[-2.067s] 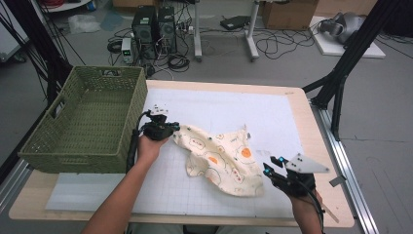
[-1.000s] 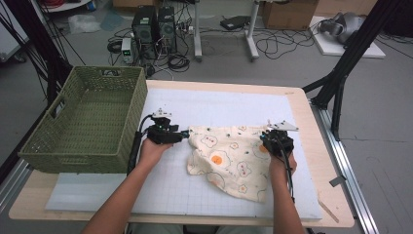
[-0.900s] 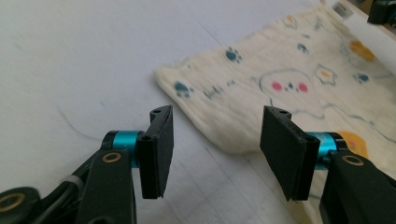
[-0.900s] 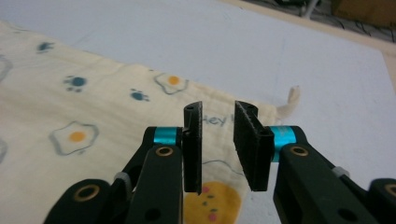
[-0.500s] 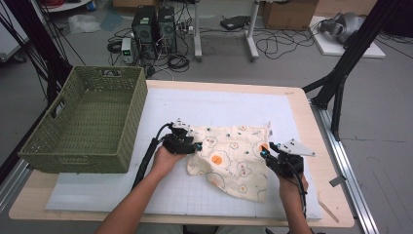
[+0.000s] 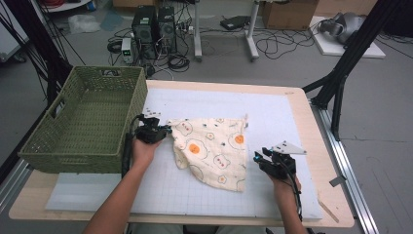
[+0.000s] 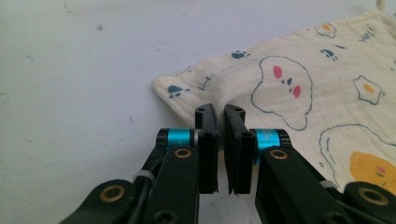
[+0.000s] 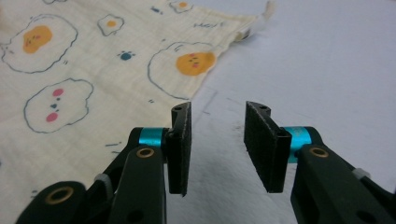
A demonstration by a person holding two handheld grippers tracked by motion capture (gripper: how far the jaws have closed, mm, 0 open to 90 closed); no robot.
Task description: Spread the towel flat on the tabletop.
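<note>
the right gripper [image 6: 258, 158] sits nearest, at the front right of the tabletop [image 6: 302, 105], low over the white mat [image 6: 272, 117]. in the right gripper view its jaws stand well apart with nothing between them, bare mat beneath, and the cloth's [image 8: 70, 84] edge lies just off its left jaw, not touching.

the cloth [image 6: 214, 148] lies spread flat on the mat around the middle of the tabletop, cream with fried-egg and paw prints. its near corner points toward the person, close to the right gripper. a small tag or tie sticks up at its far right corner [image 6: 246, 119].

the left gripper [image 6: 163, 130] is at the cloth's far left corner. in the left gripper view [image 7: 219, 123] the jaws are nearly together, pinching a small raised fold of the cloth [image 7: 299, 88] edge between their tips, so it is gripping the cloth. the corner beyond the jaws rests on the mat.

left of that hand, a green woven basket [image 6: 44, 146] stands on the tabletop's left end, just beside the left gripper.

beyond the tabletop, computer cases [image 6: 156, 24] and cables lie on the floor.
</note>
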